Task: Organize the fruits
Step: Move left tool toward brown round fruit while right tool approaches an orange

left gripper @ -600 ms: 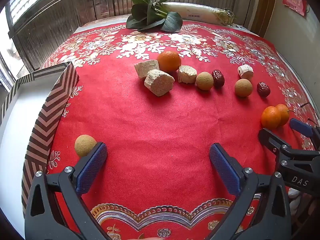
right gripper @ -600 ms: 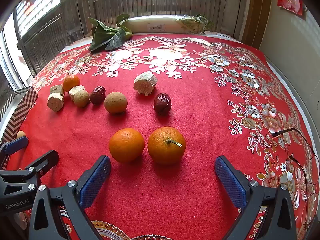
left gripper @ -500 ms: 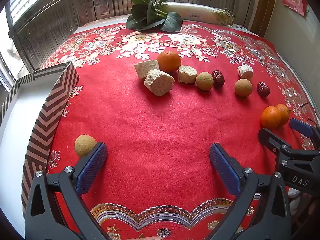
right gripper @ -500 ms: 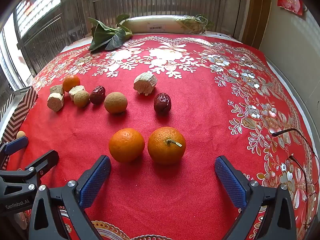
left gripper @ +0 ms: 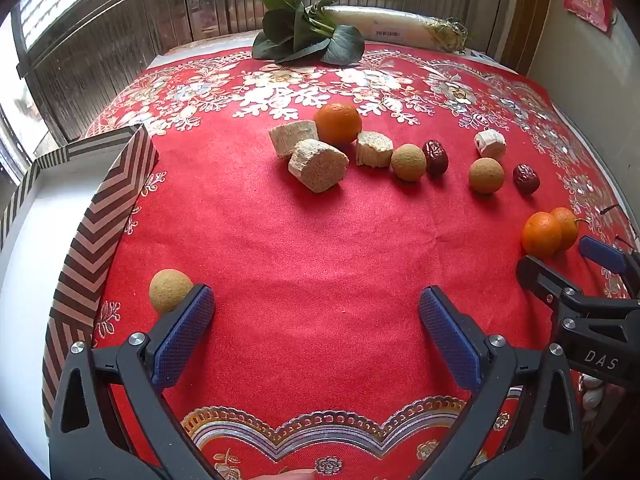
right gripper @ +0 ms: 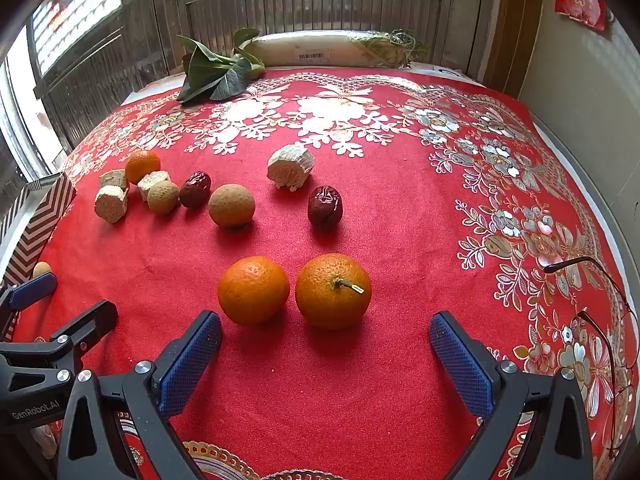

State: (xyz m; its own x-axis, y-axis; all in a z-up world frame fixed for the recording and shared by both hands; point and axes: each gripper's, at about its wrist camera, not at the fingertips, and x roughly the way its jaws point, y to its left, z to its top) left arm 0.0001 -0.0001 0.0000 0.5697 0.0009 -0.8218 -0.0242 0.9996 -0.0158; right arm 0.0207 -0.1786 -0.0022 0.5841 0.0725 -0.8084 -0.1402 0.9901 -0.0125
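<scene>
Red cloth [left gripper: 312, 248] holds my fruit, both my left gripper [left gripper: 316, 332] and right gripper [right gripper: 326, 356] spread wide, two oranges [right gripper: 253, 289] near the right one.

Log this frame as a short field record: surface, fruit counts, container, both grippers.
surface: red floral tablecloth
oranges: three; stemmed orange beside plain orange, third orange farther back
red dates: two
round tan fruits: three, one by the box
pale chunks: four
container: chevron box, left edge
left gripper: open, empty
right gripper: open, empty
</scene>
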